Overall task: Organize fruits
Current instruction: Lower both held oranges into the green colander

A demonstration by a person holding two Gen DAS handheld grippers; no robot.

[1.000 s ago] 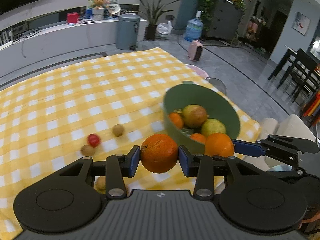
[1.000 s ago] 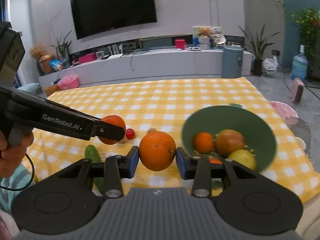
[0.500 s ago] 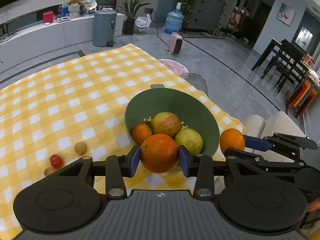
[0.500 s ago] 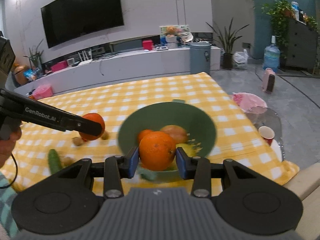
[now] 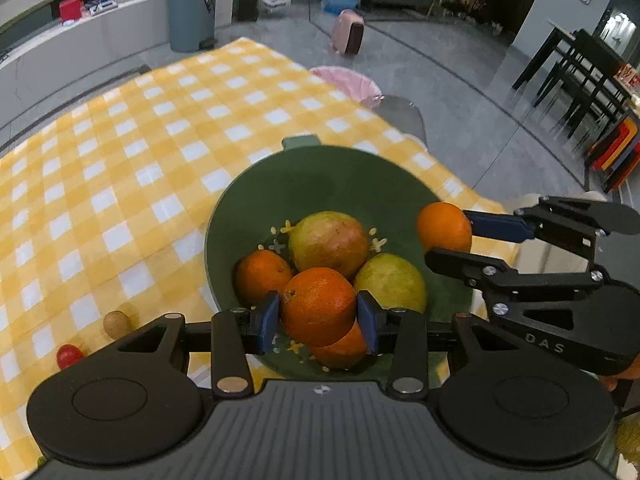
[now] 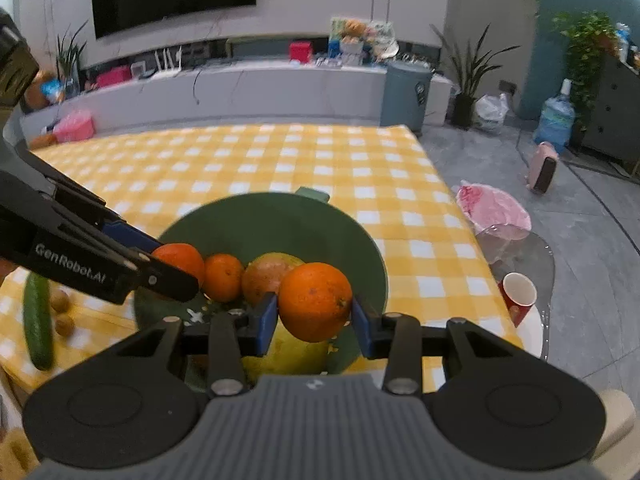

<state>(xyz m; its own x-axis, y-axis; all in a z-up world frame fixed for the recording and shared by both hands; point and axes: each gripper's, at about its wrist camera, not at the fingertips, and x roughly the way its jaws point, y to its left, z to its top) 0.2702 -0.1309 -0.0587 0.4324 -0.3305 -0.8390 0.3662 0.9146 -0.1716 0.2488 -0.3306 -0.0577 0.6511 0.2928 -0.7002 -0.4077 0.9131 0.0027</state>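
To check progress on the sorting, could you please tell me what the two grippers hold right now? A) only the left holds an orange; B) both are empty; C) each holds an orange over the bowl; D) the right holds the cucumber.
C: the left gripper and the right gripper each clamp an orange above the green bowl.

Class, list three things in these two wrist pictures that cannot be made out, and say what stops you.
1. Left wrist view: an orange low in the green bowl, mostly hidden by the held orange.
2. Right wrist view: the yellow-green fruit, covered by the right claw.
3. Left wrist view: the red fruit, too small to name.
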